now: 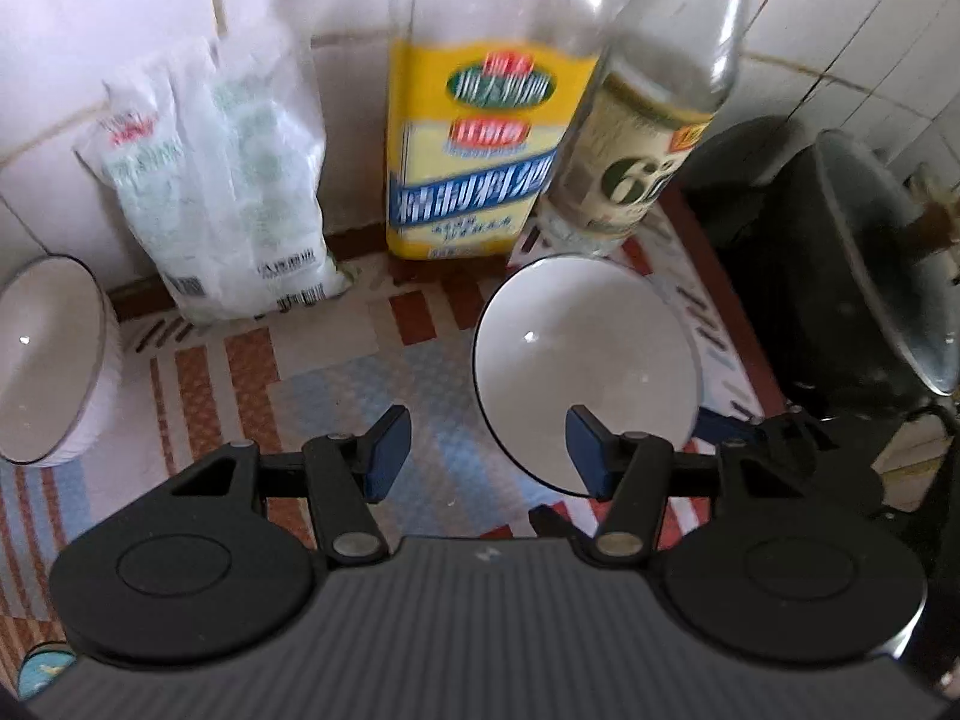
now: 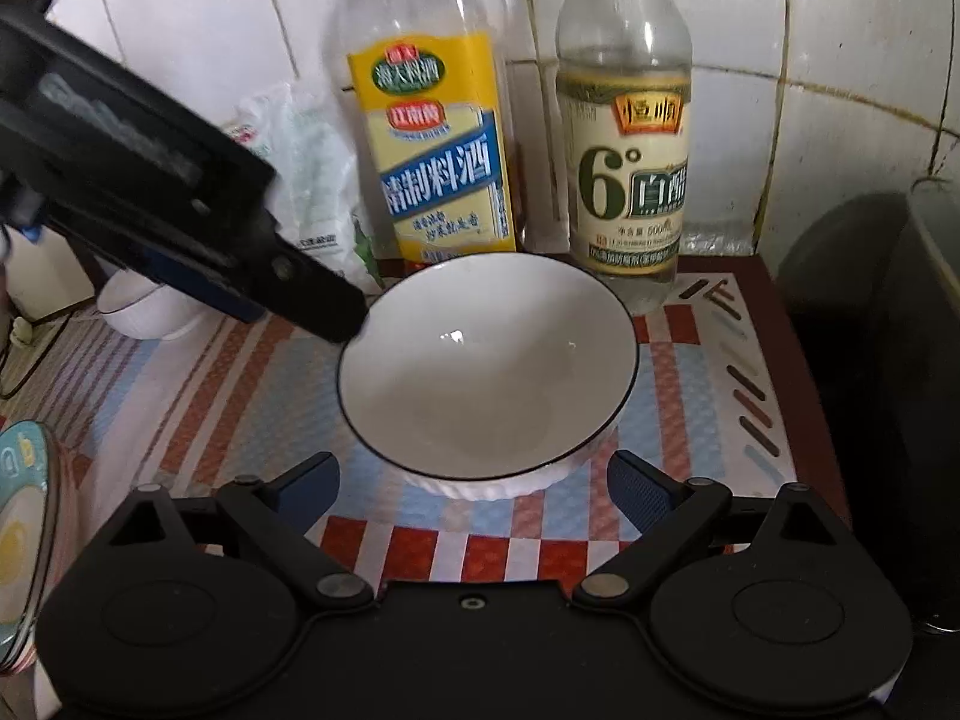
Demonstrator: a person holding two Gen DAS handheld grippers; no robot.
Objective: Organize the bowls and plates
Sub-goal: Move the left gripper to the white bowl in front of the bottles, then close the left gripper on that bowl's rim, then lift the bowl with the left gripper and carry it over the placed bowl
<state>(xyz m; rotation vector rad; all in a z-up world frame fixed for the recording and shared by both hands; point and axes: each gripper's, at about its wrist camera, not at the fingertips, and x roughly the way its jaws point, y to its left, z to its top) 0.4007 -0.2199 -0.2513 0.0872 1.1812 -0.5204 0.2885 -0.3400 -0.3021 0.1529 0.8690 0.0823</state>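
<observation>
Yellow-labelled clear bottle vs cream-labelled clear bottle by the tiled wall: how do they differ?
The yellow-labelled clear bottle carries a yellow label with a blue band; the cream-labelled clear bottle carries a pale label with a large green 6. The yellow-labelled one looks broader and stands left of the other. Both stand upright against the white tiled wall, behind the white black-rimmed bowl.

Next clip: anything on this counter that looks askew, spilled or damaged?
One thing: the second white bowl at the left edge of the left wrist view lies tipped on its side, opening facing sideways. The white bowl in front of the bottles sits upright and empty. No spills or breakage visible.
</observation>
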